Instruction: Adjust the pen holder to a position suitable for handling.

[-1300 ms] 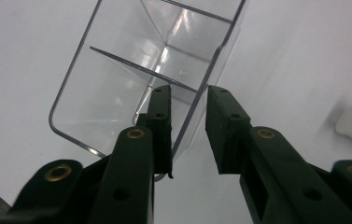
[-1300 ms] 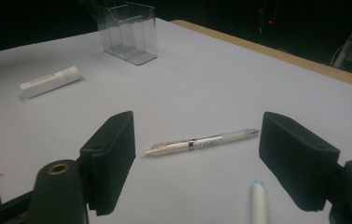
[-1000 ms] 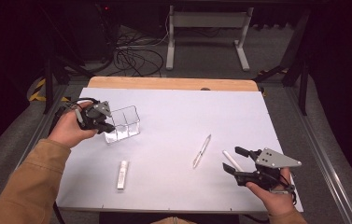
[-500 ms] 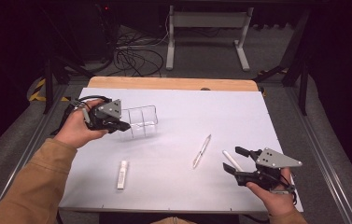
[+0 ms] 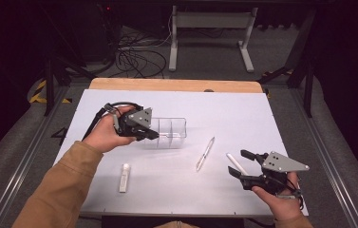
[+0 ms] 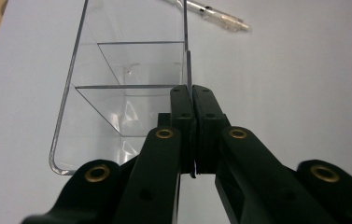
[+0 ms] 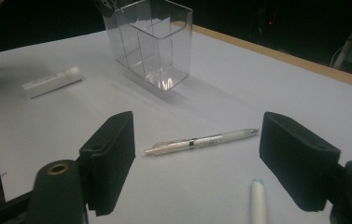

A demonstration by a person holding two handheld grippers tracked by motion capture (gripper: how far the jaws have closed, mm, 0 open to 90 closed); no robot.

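Left gripper (image 5: pixel 154 135) clamps clear organizer (image 5: pixel 171 133) by its thin wall — light, stiff, prob. slippery; right gripper (image 5: pixel 244 164) gapes empty.

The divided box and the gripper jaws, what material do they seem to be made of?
The divided box looks like clear, glossy hard plastic, possibly acrylic: the table shows through its walls and its edges catch light. The left gripper, shut on one wall, has matte black jaws, probably plastic, with brass-coloured rivets.

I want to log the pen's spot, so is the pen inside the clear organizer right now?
No, the pen lies flat on the table, apart from the clear organizer, whose compartments look empty.
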